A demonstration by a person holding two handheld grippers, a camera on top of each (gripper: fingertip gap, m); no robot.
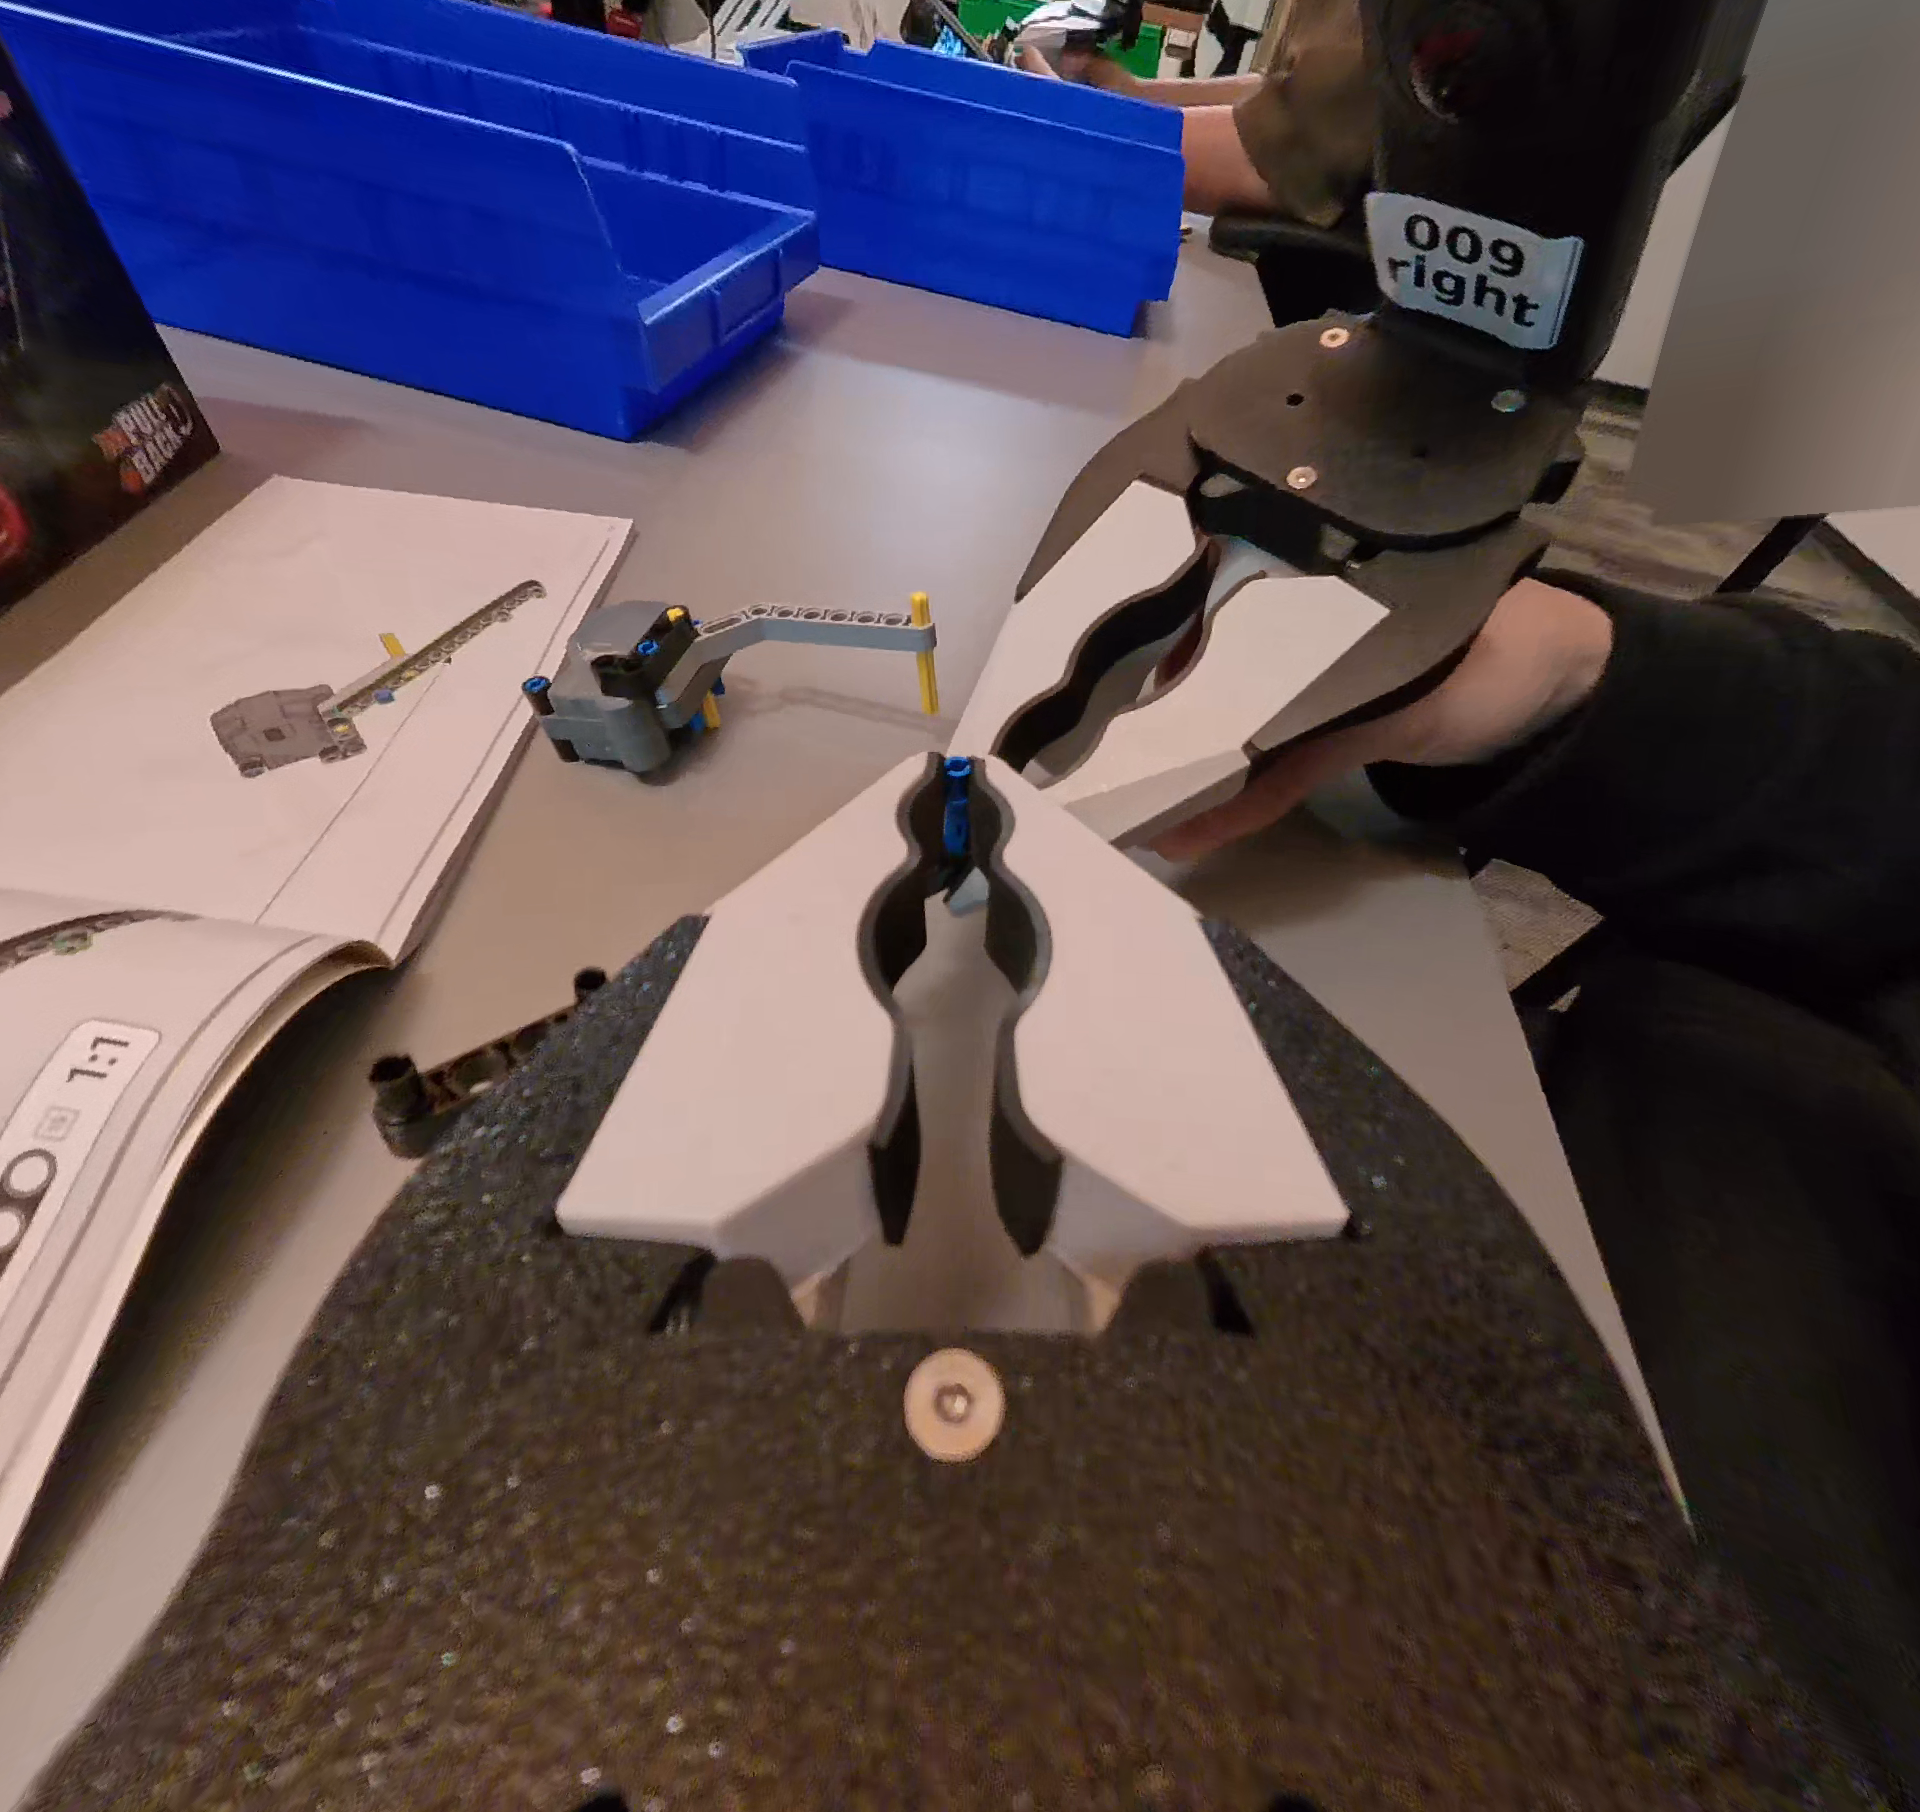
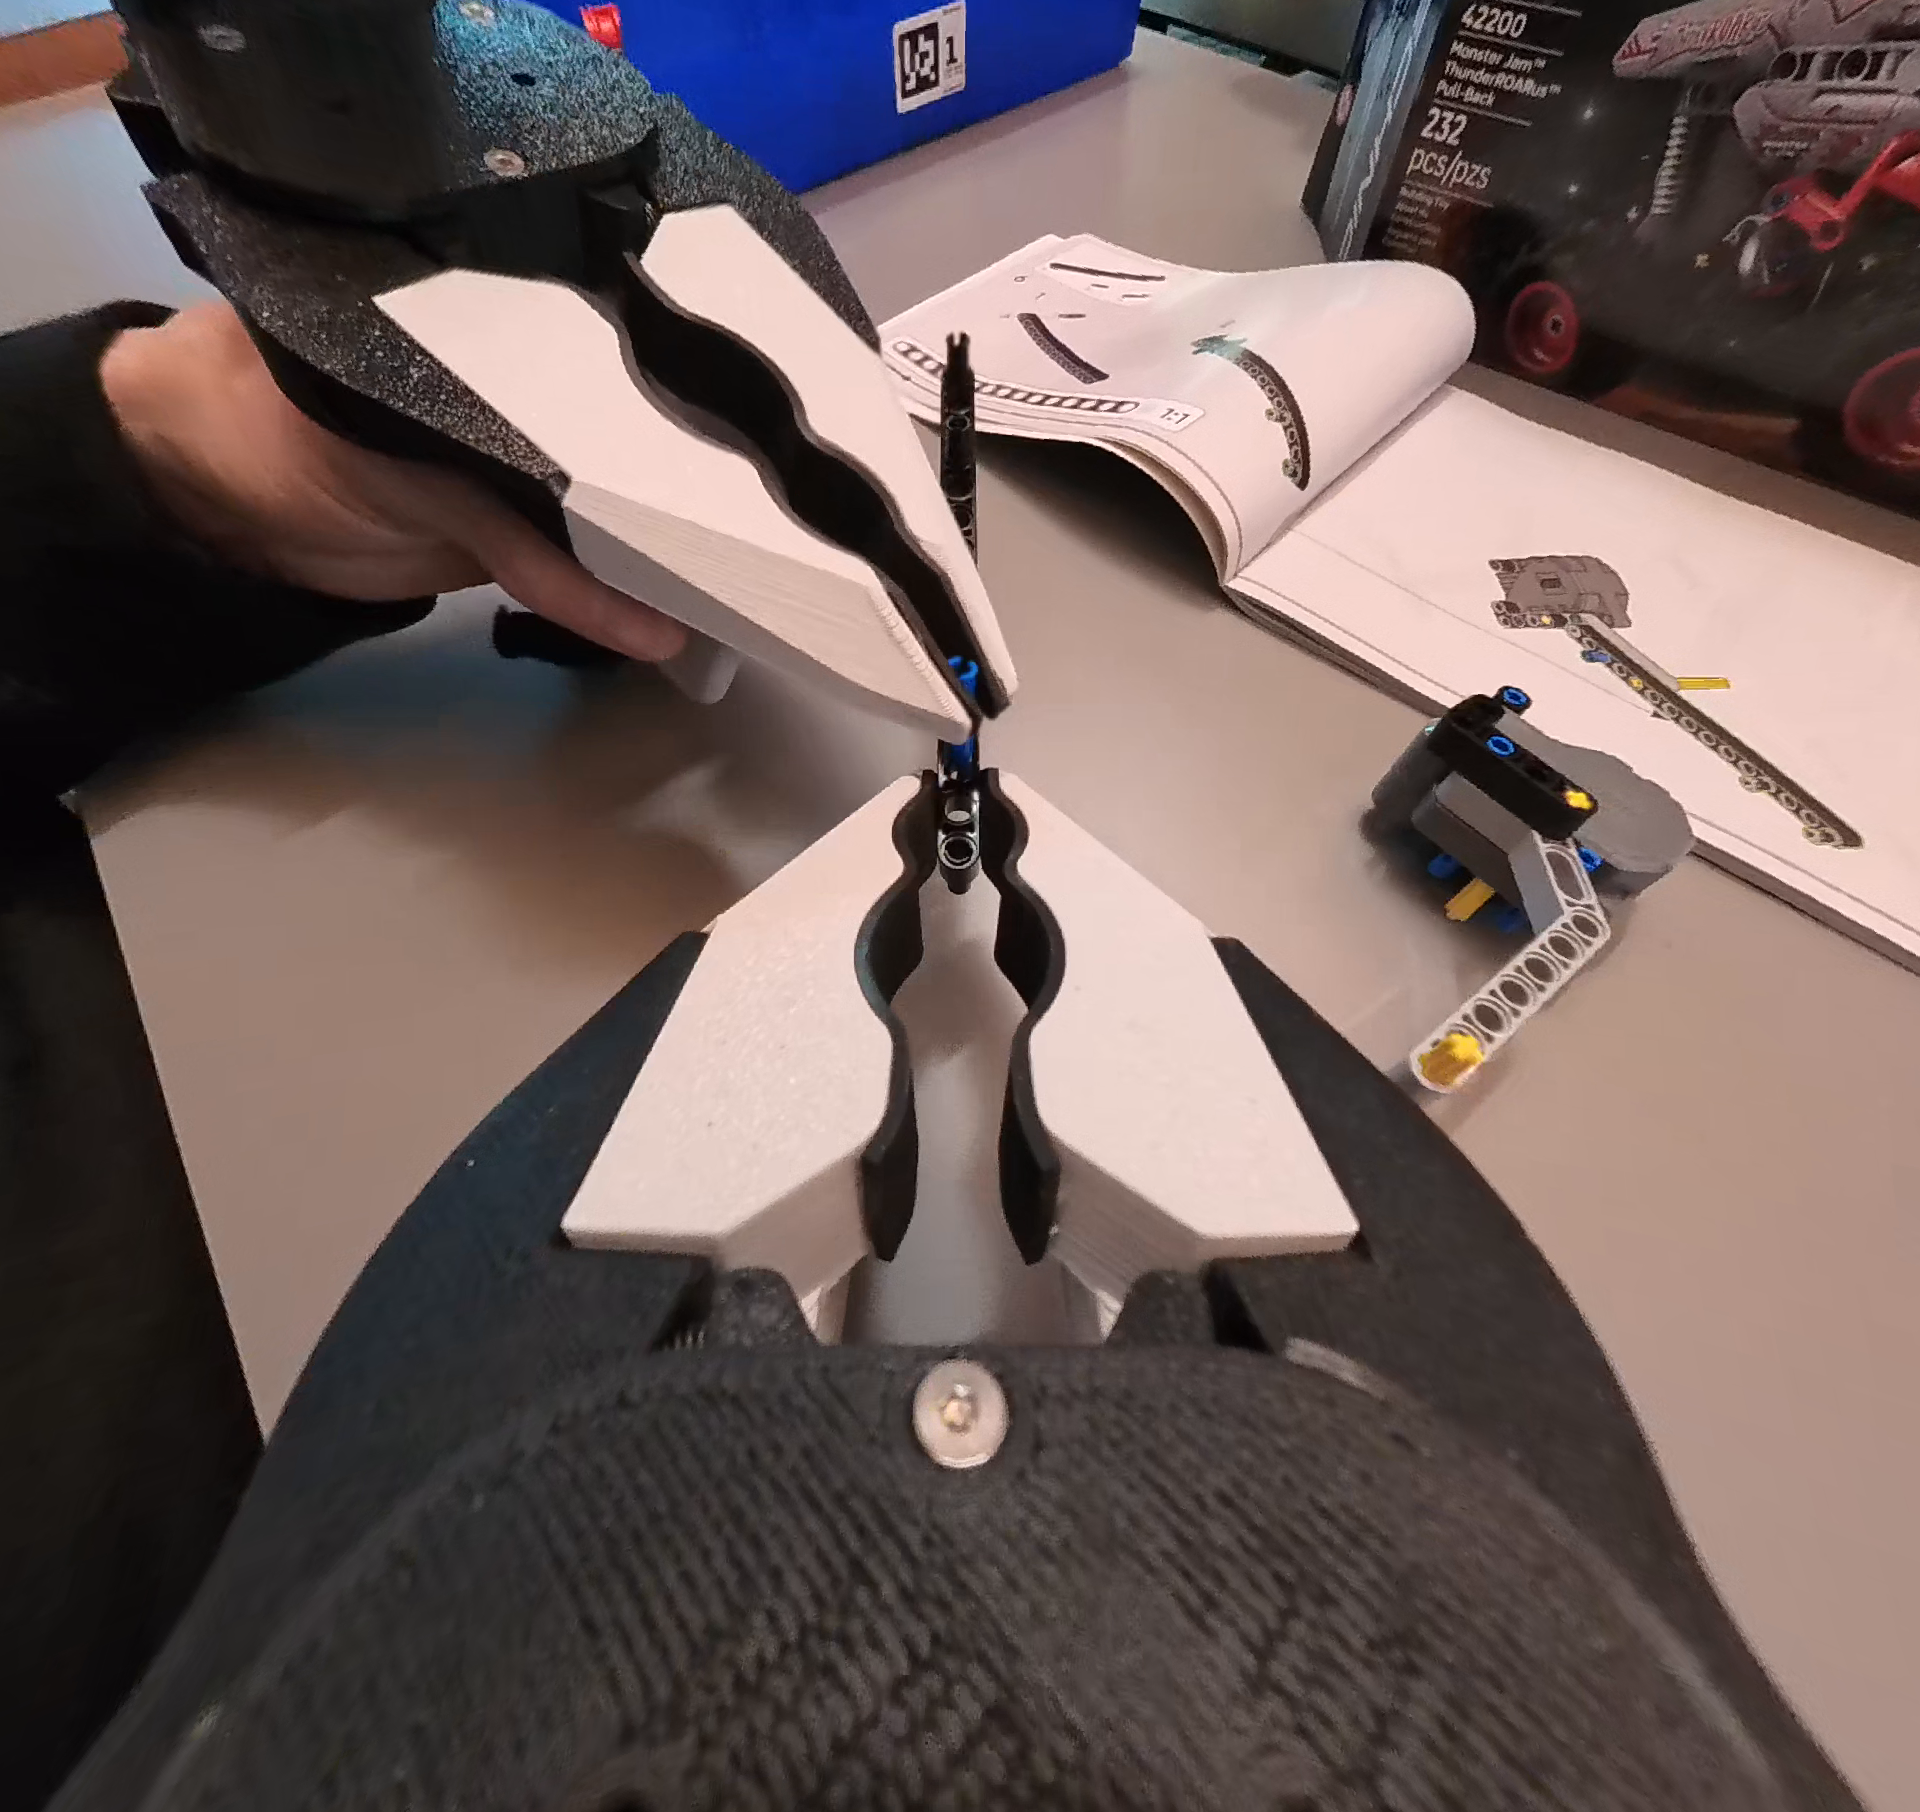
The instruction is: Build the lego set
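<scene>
Pinching a blue pin (image 1: 956, 806) – left gripper (image 1: 958, 775) | right gripper (image 2: 961, 786) clamped on a black beam (image 2: 958, 832) (held upright) | tips nearly touching above the table (image 2: 520, 931) – gray model (image 2: 1527, 827) to the side

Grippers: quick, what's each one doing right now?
Left gripper: shut on a blue pin.
Right gripper: shut on a black beam, its end against the pin.

Bare table (image 2: 436, 910) left; booklet (image 2: 1558, 557) and model (image 2: 1527, 817) crowd right.
</scene>
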